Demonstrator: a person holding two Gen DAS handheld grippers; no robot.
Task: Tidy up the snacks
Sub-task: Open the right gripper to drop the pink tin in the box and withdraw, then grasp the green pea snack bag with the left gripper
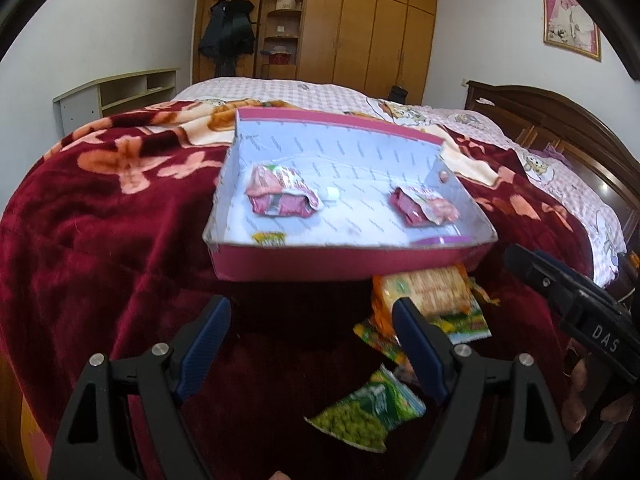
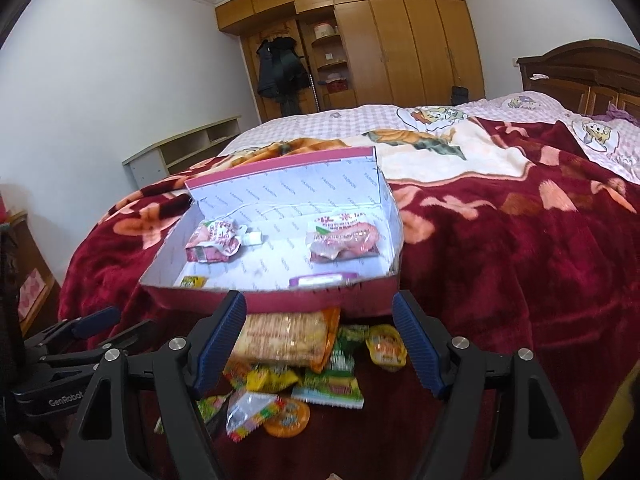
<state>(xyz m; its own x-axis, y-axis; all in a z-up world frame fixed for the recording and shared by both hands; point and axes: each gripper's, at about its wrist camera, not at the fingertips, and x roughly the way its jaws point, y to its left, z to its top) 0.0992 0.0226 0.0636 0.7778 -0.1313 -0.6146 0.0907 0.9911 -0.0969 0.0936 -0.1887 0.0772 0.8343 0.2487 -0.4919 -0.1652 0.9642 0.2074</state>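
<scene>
A shallow red box [image 1: 320,268] [image 2: 280,300] with a white printed lining lies on the bed. Inside it are two pink snack packets [image 1: 280,196] [image 1: 424,206] [image 2: 214,240] [image 2: 342,240], a small white cap and a purple item [image 2: 322,280] by the near wall. In front of the box lies a loose pile: a cracker pack [image 2: 284,338] [image 1: 430,290], a green pea bag [image 1: 368,412] and several small sweets [image 2: 256,404]. My left gripper [image 1: 310,346] hovers open over bare blanket left of the pile. My right gripper [image 2: 318,344] stands open above the cracker pack, holding nothing.
A dark red floral blanket [image 2: 500,260] covers the bed, with pink checked bedding behind it. The right gripper's body [image 1: 580,312] shows at the right of the left wrist view; the left one [image 2: 60,360] at the left of the right wrist view. A wardrobe and a headboard stand beyond.
</scene>
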